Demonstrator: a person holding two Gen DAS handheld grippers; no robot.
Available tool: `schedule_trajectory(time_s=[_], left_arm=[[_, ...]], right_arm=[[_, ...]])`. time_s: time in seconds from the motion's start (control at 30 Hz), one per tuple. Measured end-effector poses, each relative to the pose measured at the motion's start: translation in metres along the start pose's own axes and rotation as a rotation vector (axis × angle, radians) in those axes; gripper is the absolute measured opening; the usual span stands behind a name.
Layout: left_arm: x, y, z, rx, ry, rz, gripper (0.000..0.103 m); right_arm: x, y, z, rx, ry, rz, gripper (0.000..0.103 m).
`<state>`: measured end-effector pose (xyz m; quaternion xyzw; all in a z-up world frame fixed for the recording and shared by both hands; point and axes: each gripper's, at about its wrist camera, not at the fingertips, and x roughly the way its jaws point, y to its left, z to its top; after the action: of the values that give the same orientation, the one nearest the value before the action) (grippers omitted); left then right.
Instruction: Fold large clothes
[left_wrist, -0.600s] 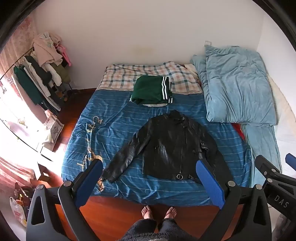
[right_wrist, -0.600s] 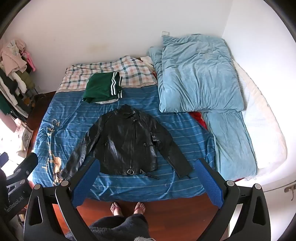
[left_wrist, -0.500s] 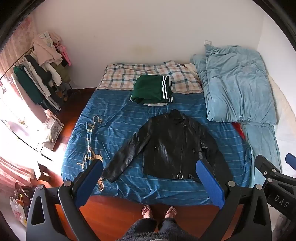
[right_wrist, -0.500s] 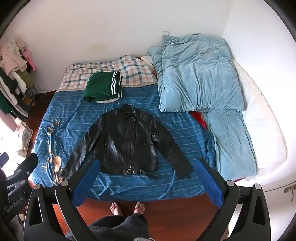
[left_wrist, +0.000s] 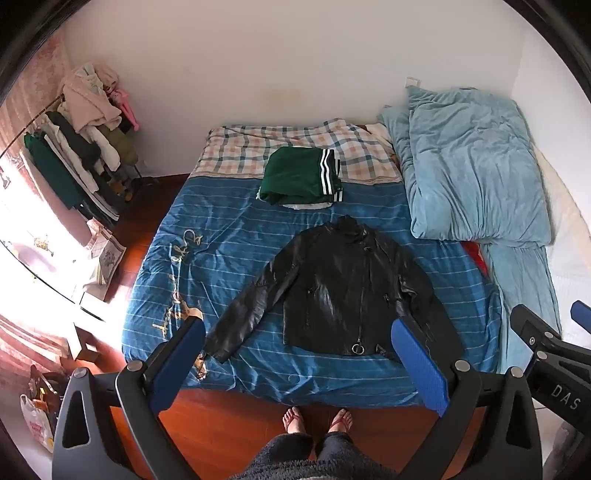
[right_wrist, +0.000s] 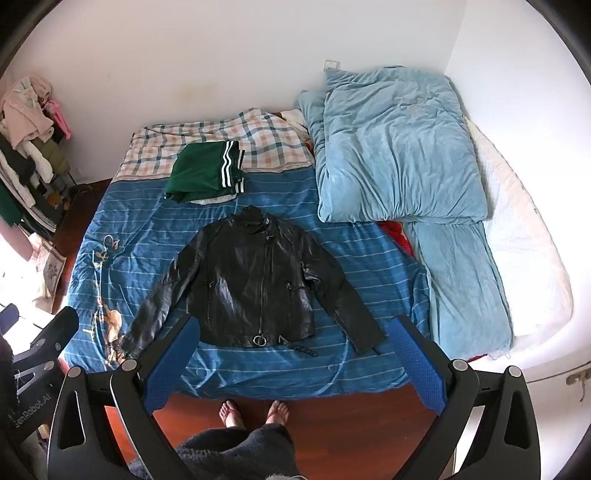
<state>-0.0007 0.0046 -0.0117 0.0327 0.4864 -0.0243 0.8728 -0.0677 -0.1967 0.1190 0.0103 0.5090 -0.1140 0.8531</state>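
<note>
A black leather jacket (left_wrist: 347, 284) lies flat, front up, on the blue striped bedspread (left_wrist: 229, 243), sleeves spread out to both sides; it also shows in the right wrist view (right_wrist: 255, 284). My left gripper (left_wrist: 297, 328) is open and empty, held high above the near edge of the bed. My right gripper (right_wrist: 293, 326) is open and empty, also high above the near edge. A folded green garment with white stripes (left_wrist: 301, 179) rests beyond the jacket's collar, also in the right wrist view (right_wrist: 205, 177).
A light blue duvet (right_wrist: 395, 147) is piled on the right of the bed. A checked blanket (left_wrist: 240, 151) covers the head end. A loaded clothes rack (left_wrist: 77, 147) stands at the left wall. My feet (left_wrist: 317, 419) stand on the wood floor at the bed's foot.
</note>
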Motion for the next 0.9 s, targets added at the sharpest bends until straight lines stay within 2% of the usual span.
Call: schedule_trajectory(time_s=[0.7,0.9], left_arm=[[-0.002,-0.008,-0.001,0.001,0.001,-0.002,0.103],[-0.010,-0.006,0.011,0.002,-0.002,-0.005,0.103]], right_arm=[[-0.004,-0.003,0.003,0.001,-0.001,0.002,0.103],[-0.006,-0.003,0.004,0.001,-0.003,0.004,0.103]])
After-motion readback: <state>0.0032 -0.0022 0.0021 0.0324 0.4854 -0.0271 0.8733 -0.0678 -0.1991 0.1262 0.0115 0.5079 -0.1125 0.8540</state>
